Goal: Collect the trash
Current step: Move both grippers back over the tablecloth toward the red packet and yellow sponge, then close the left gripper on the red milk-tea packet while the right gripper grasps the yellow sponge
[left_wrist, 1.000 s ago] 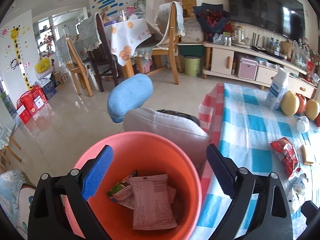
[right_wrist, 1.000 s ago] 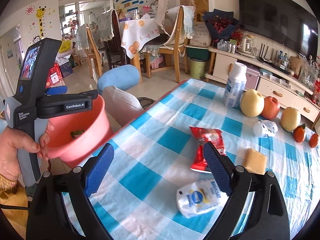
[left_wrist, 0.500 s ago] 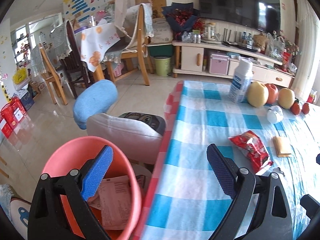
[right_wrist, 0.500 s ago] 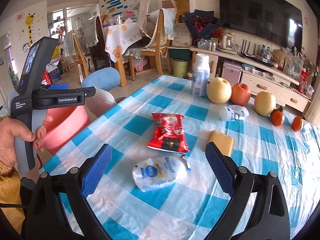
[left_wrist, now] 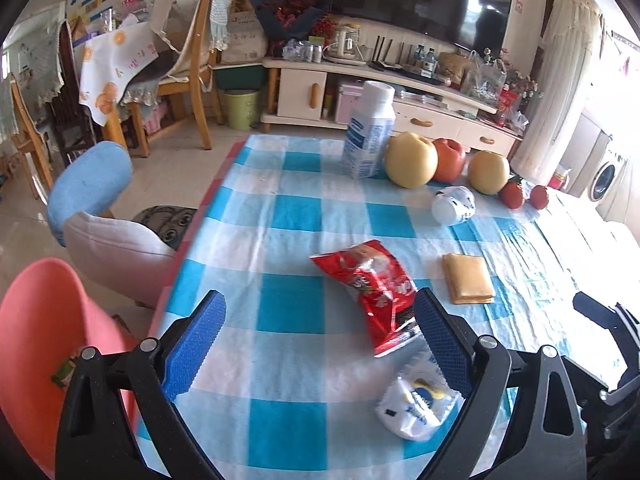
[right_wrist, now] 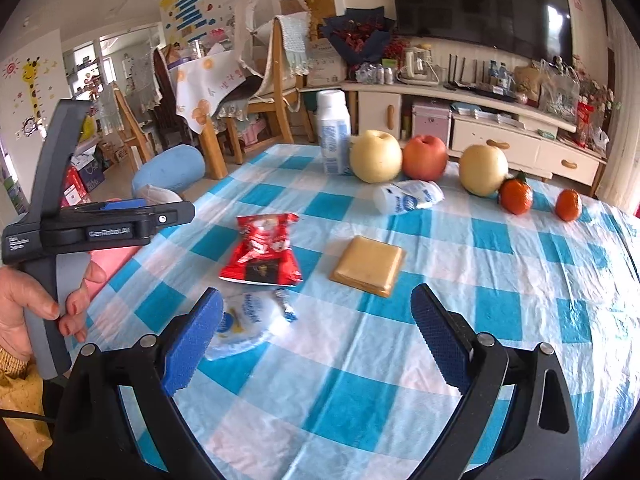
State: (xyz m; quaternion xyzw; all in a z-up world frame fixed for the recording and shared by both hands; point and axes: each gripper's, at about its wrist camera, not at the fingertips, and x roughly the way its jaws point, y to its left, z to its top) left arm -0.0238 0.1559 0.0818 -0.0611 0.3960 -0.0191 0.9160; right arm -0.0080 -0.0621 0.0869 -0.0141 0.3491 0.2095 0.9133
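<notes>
From the left wrist view, the left gripper hangs with its jaws spread wide and nothing between them, over the near part of the checked surface. The red snack bag lies just beyond its right pad, and the crumpled white wrapper sits nearer still, low on the right, its upper end under the right finger. The pink bin stands off the surface's left edge with some trash already inside. To do this step well, I judge the gripper should centre one piece between the pads before closing, pinching a raised crease and not the flat cloth beneath.

From the right wrist view, the right gripper is likewise wide apart and empty. The white wrapper lies by its left pad, the red bag just beyond it, and a flat tan packet to the right. The fruit and upright bottle at the far side look like things to leave alone. A hand holds the left gripper at the left edge; keeping the two tools on separate pieces should avoid a clash.
</notes>
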